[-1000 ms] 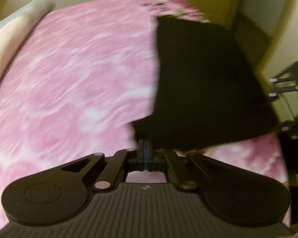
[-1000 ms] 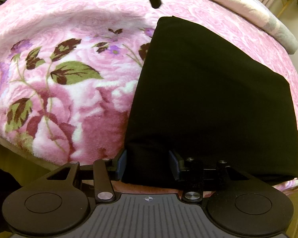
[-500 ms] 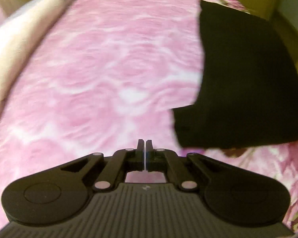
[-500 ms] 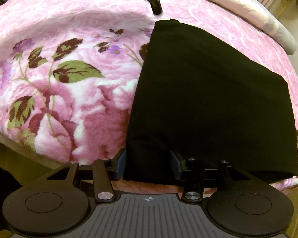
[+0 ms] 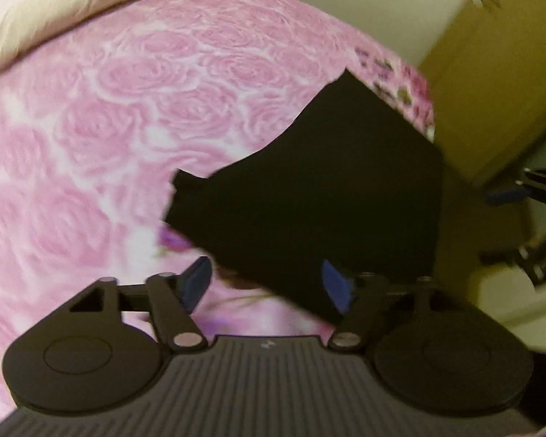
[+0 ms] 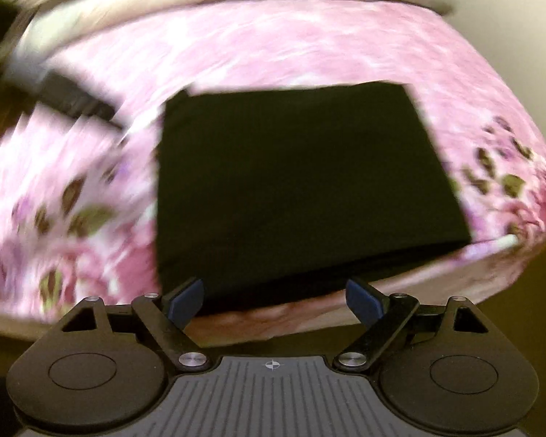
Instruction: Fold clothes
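Note:
A black garment (image 6: 291,182), folded into a flat rectangle, lies on the pink rose-patterned bedspread (image 6: 309,47) close to the bed's near edge. My right gripper (image 6: 275,300) hangs above that near edge with its jaws opening. Its blue pads (image 6: 185,300) are wide apart and touch nothing. In the left wrist view the garment (image 5: 327,189) lies ahead and to the right. My left gripper (image 5: 266,287) has its jaws opening above the garment's near corner, and the pads do not press it. The left gripper (image 6: 76,98) shows as a dark blur in the right wrist view.
A cream bolster (image 5: 54,11) runs along the far side of the bed. Yellow-brown wooden furniture (image 5: 491,73) stands beside the bed's edge. Both views are motion-blurred. The bedspread (image 5: 109,145) left of the garment is bare.
My right gripper has let go of the garment's near edge, opened wide and lifted back. My left gripper went from shut to open and rolled, with the garment now near its fingers.

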